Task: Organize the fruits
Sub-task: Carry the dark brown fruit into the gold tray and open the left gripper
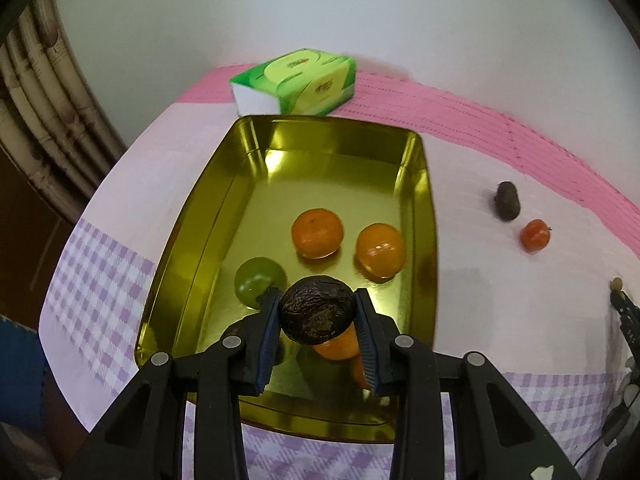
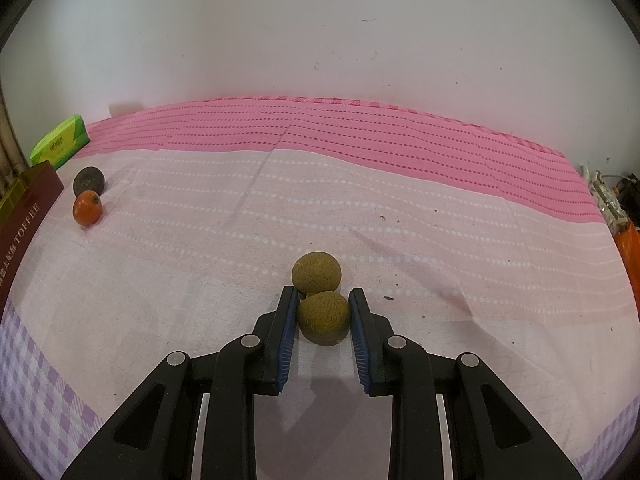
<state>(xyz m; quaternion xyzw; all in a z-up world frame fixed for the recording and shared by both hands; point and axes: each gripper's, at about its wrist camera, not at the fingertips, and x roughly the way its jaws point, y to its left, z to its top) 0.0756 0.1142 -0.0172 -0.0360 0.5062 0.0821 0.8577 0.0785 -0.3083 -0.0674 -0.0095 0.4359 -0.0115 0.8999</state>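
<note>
Fruit-sorting, mid-run: the left gripper (image 1: 316, 312) hangs over a gold tin tray (image 1: 416, 168) w/ a dark wrinkled fruit (image 1: 317, 310) clamped between its blue pads, jaws narrow around it. Already in the tray: two oranges (image 1: 317, 233) (image 1: 380, 252), a green fruit (image 1: 256, 284) and a third orange (image 1: 338, 346) partly hidden under the held fruit. On the pink-and-lilac tablecloth (image 1: 500, 304), well apart from the tray, another dark fruit (image 1: 507, 201) and a small red-orange fruit (image 1: 535, 234) lie just beside each other, not yet collected.

The right gripper (image 2: 323, 314) is down at the cloth, jaws drawn in tight on a brownish-green round fruit (image 2: 323, 314); a second one (image 2: 316, 272) sits touching it just beyond.

Risks, as judged from here: the dark fruit, if let go at this spot, probably lands on the orange below and rolls, knocking the others about, since the tin floor looks slick. On the right, lifting the gripped fruit may nudge its touching neighbour and send it rolling across the cloth. Round fruit held near the pad tips may also squirt out if the squeeze is uneven.

Writing: the maroon box (image 2: 24, 216) at the right view's left edge reads "TOFFEE", w/ other characters too small to read. The green tissue pack (image 1: 296, 80) carries printing, illegible.
</note>
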